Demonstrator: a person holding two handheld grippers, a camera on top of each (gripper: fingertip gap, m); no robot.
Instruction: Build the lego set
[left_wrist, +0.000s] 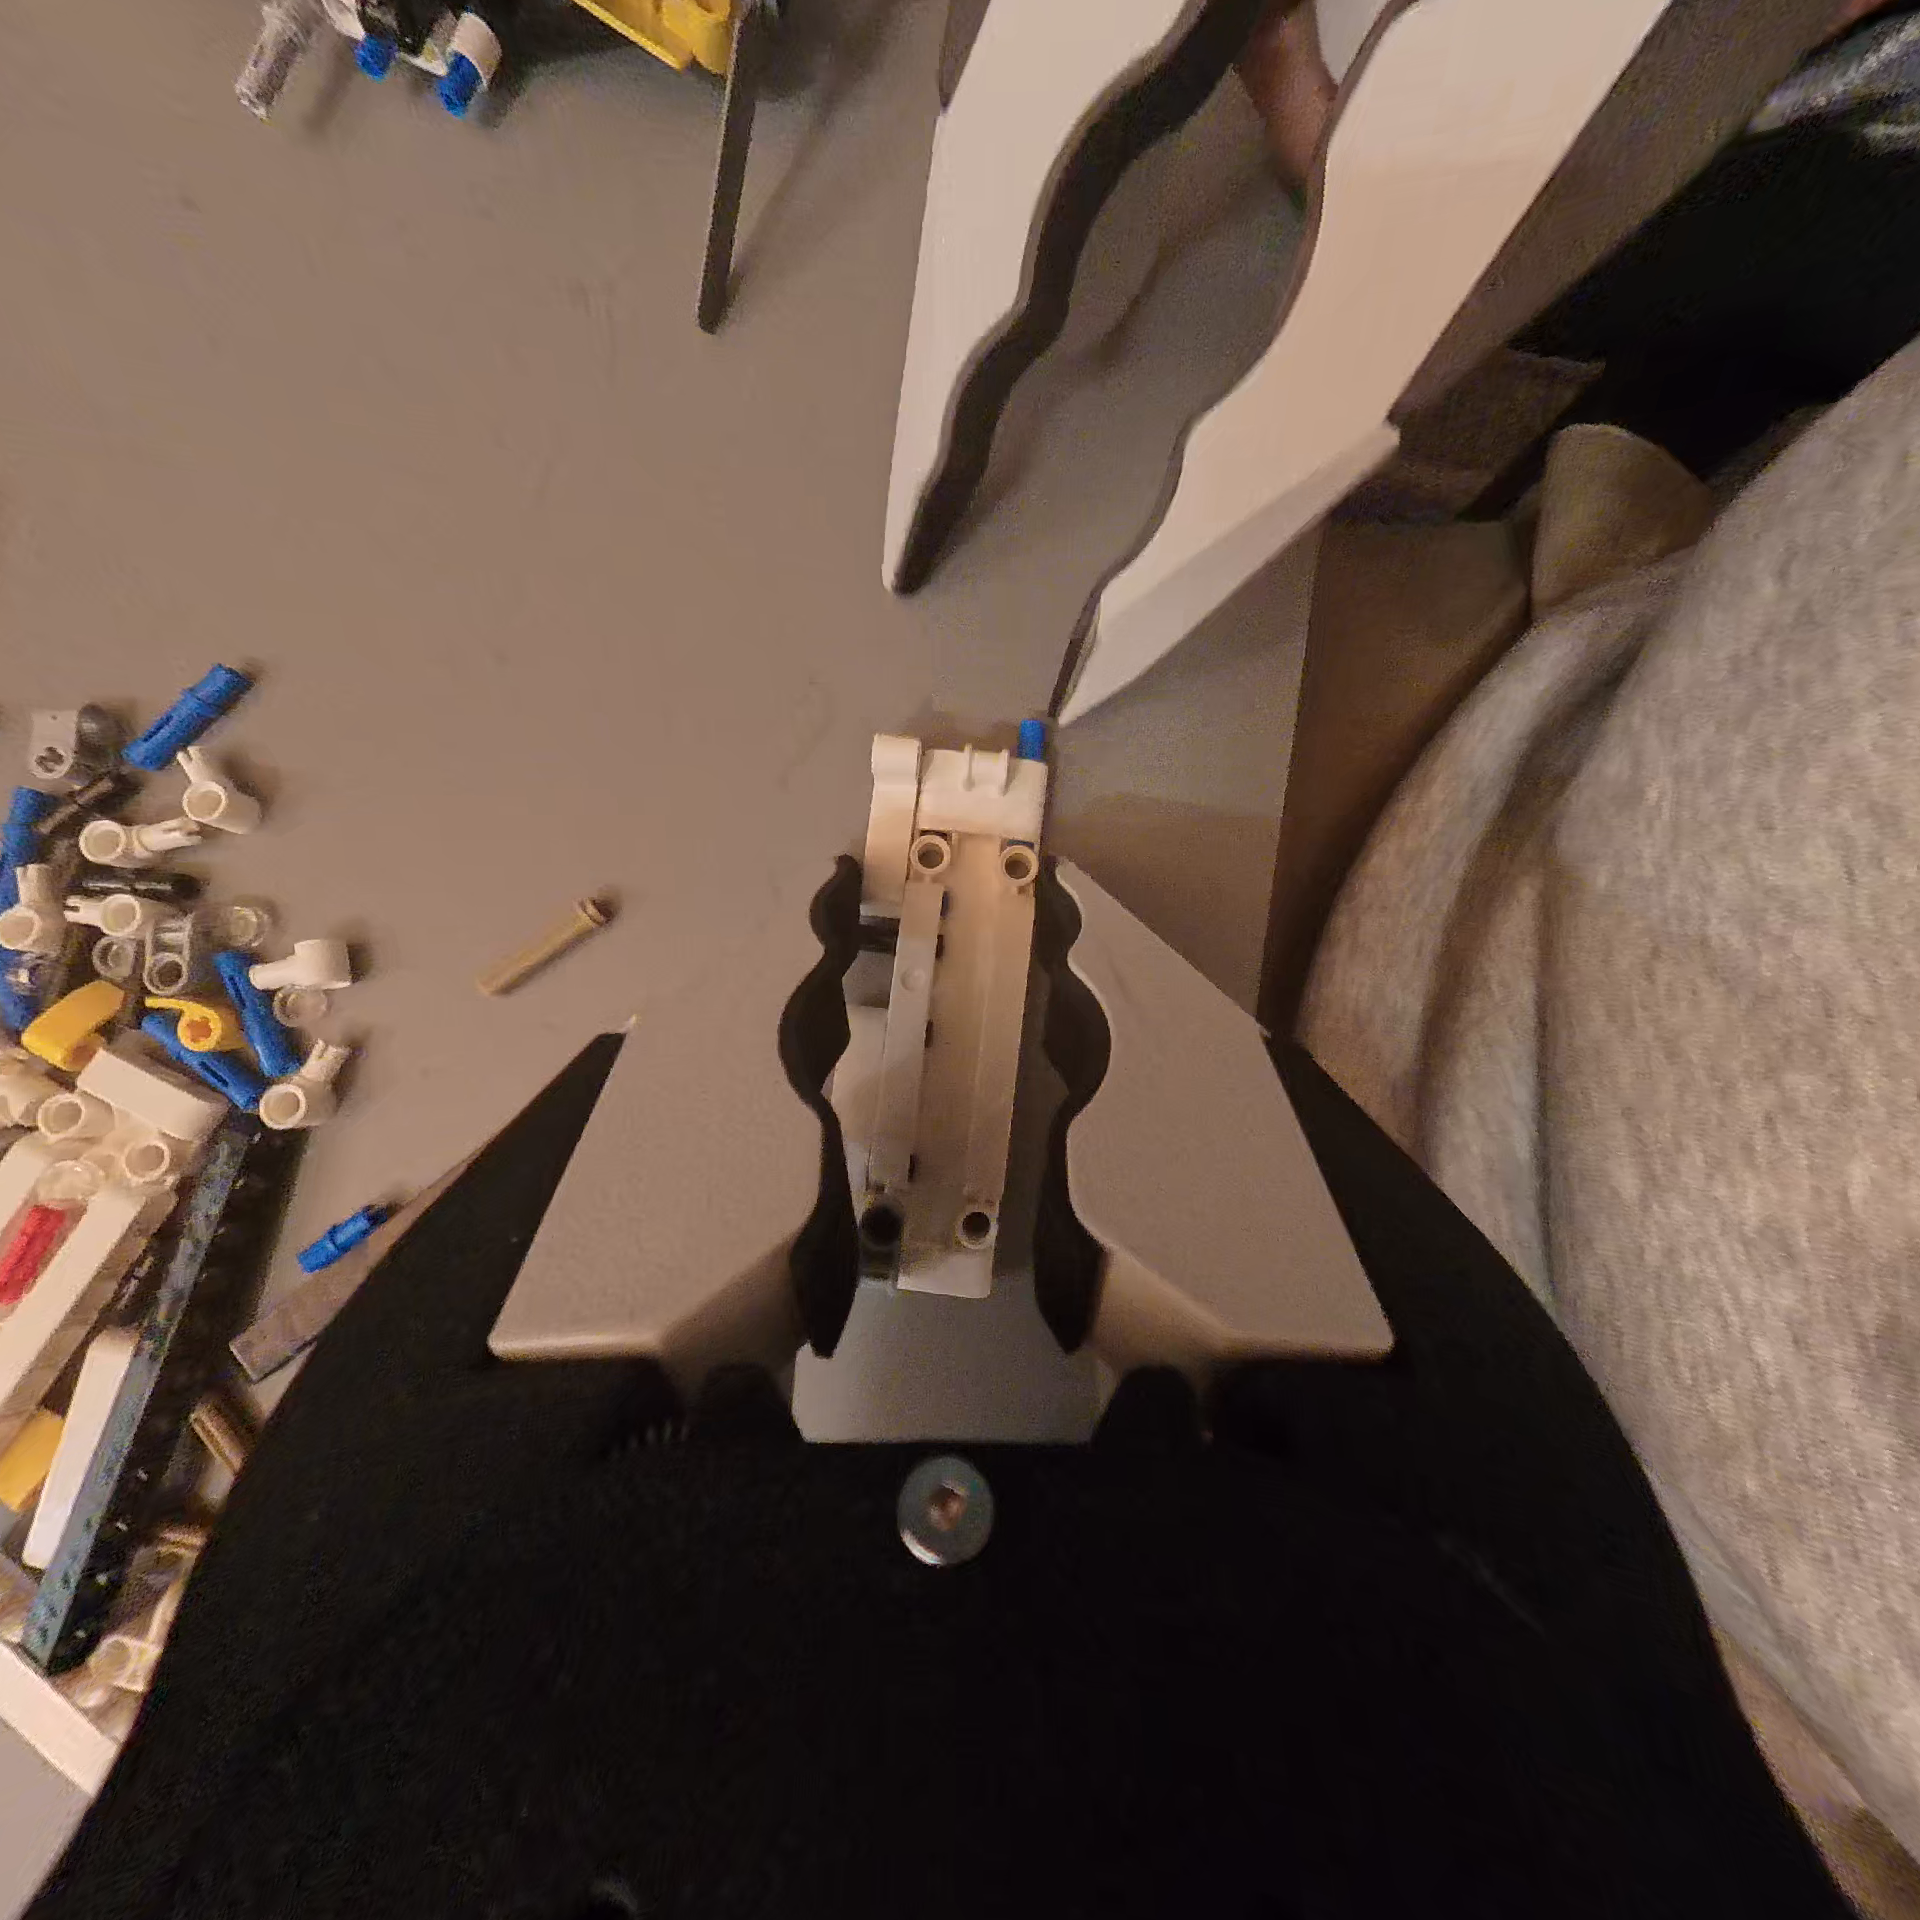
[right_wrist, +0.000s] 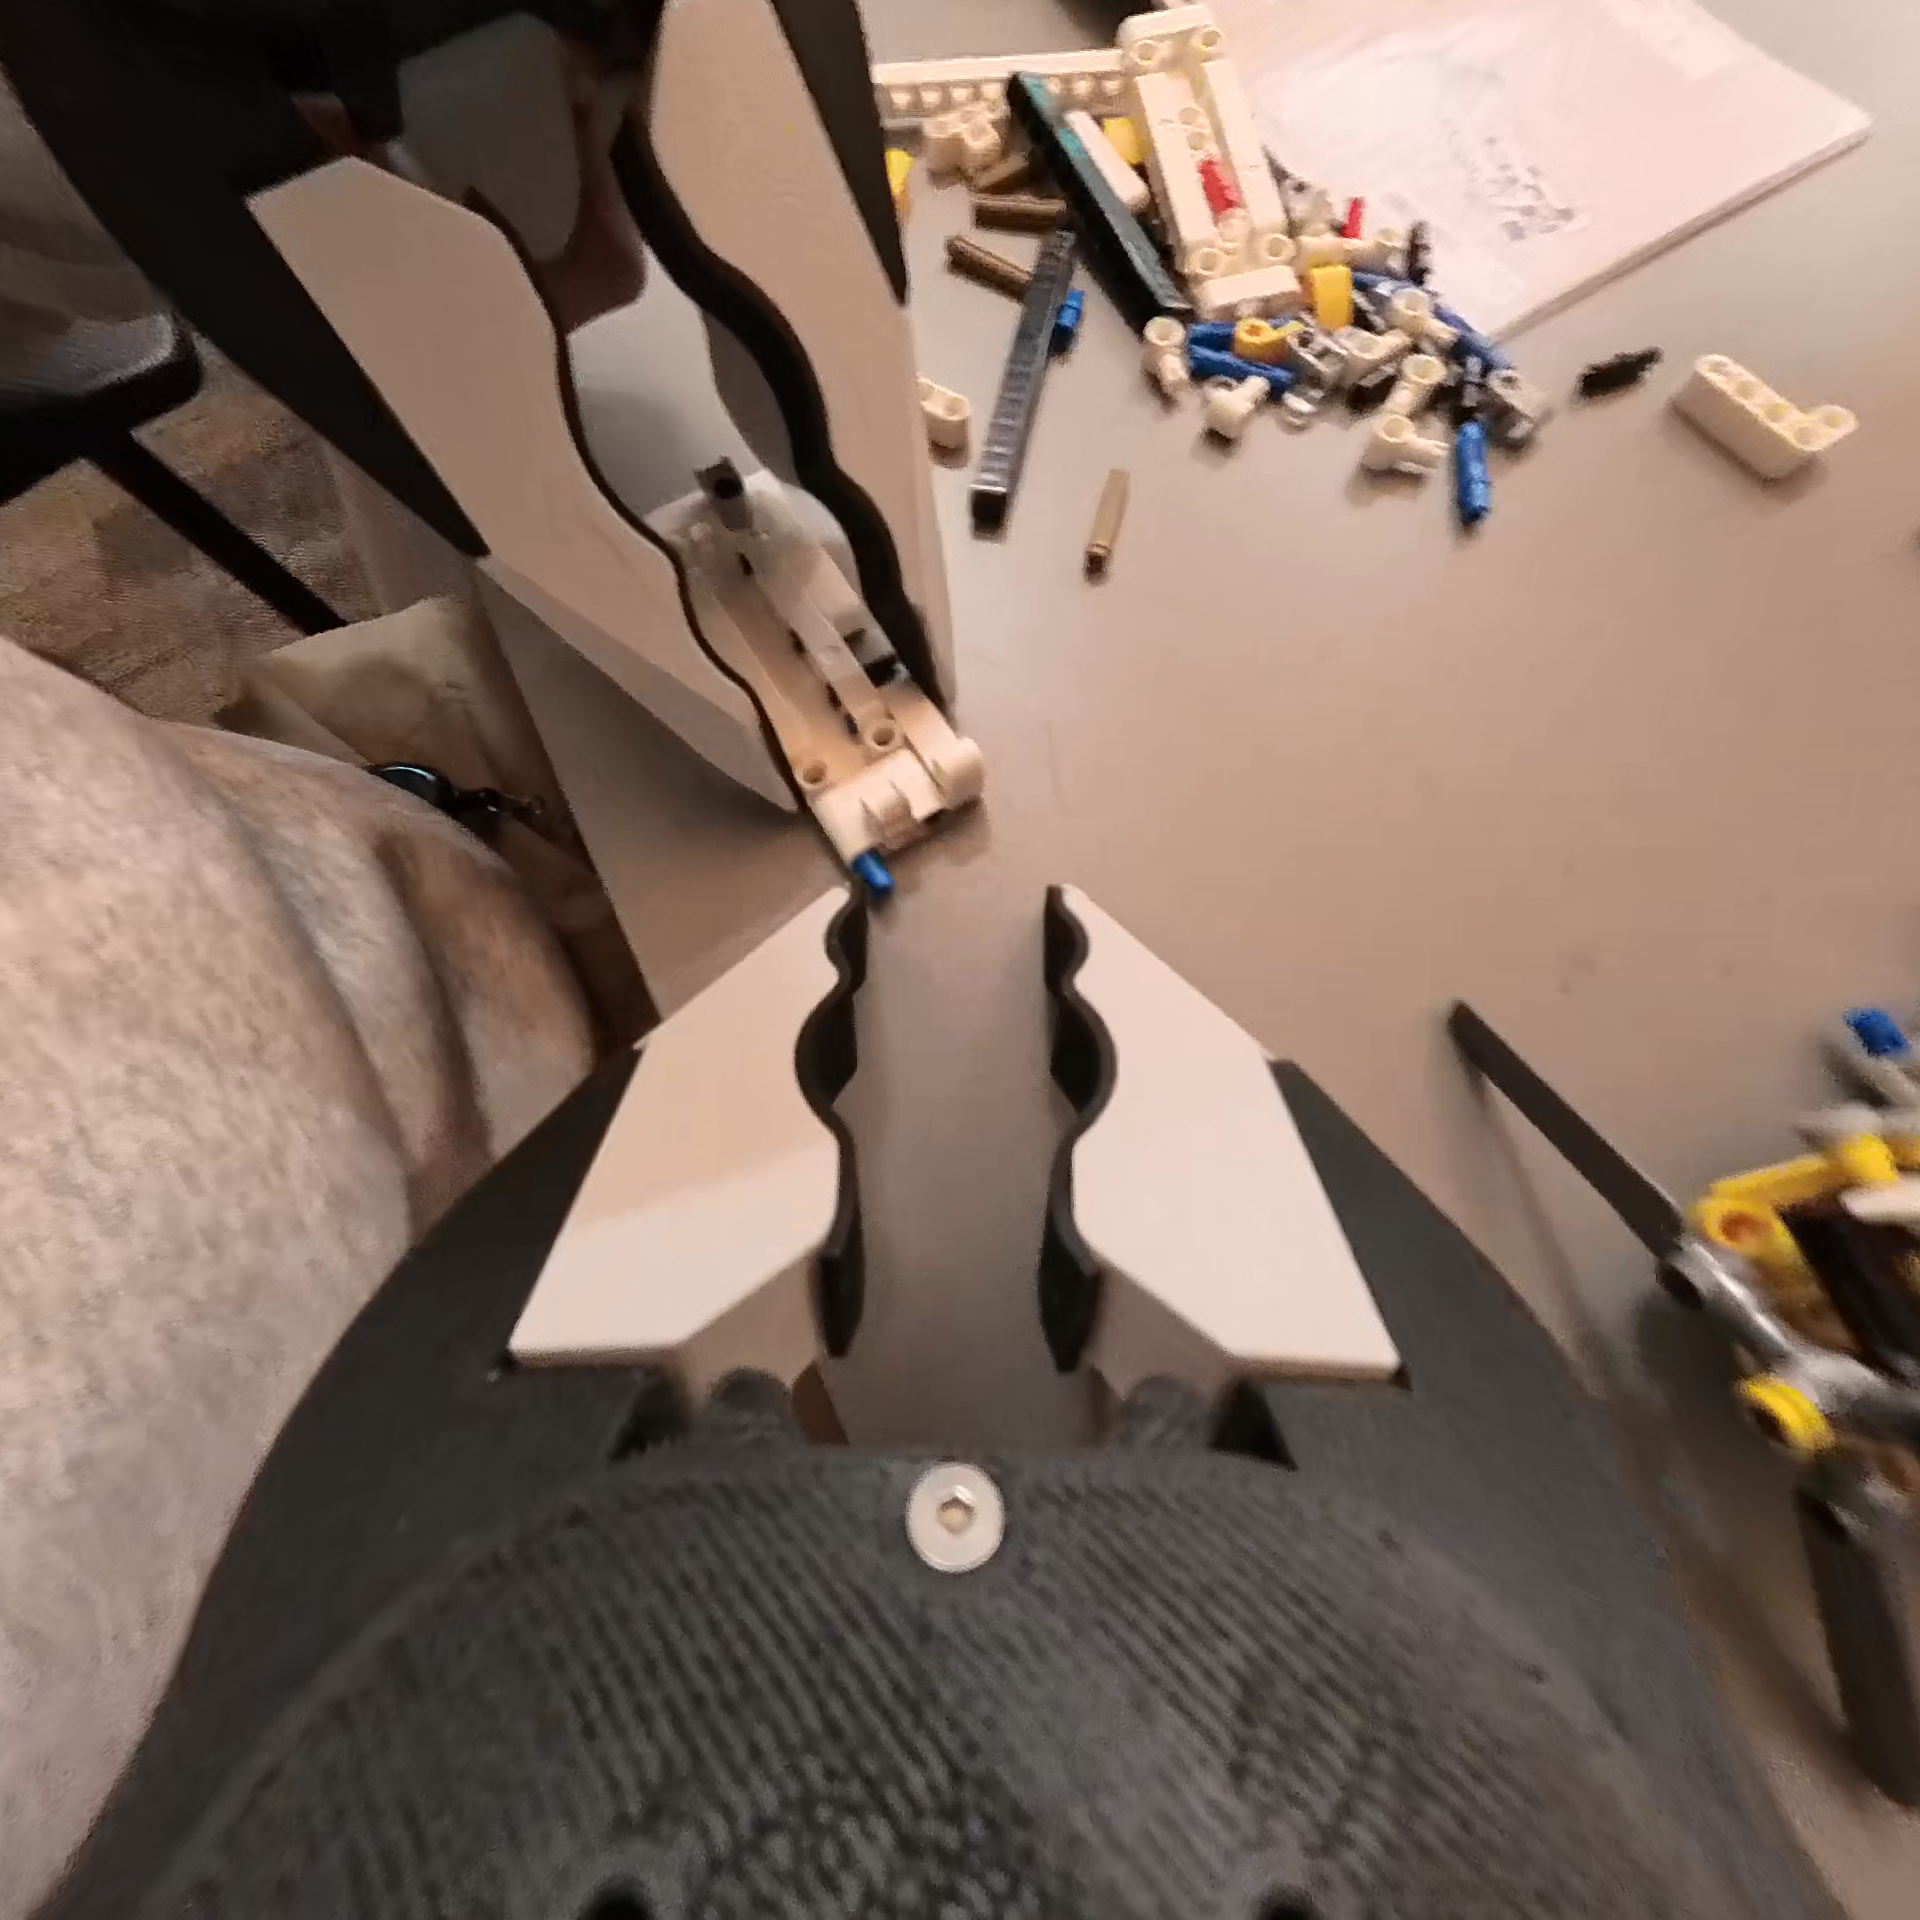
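Observation:
My left gripper is shut on a white lego assembly, a long white beam piece with round holes and a blue pin at its far end. The assembly sticks out past the fingertips over the grey table. In the right wrist view the left gripper comes in from the upper left with the assembly, whose blue pin nearly touches my right gripper's left finger. My right gripper is open and empty, tips close to the assembly's end. It also shows in the left wrist view.
A pile of loose white, blue, yellow and black lego parts lies on the table. Nearby are a tan pin, a long black beam, a white angled beam, a booklet and a yellow partial model. A person's grey-clad leg borders the table. My left and right fingertips are right by each other.

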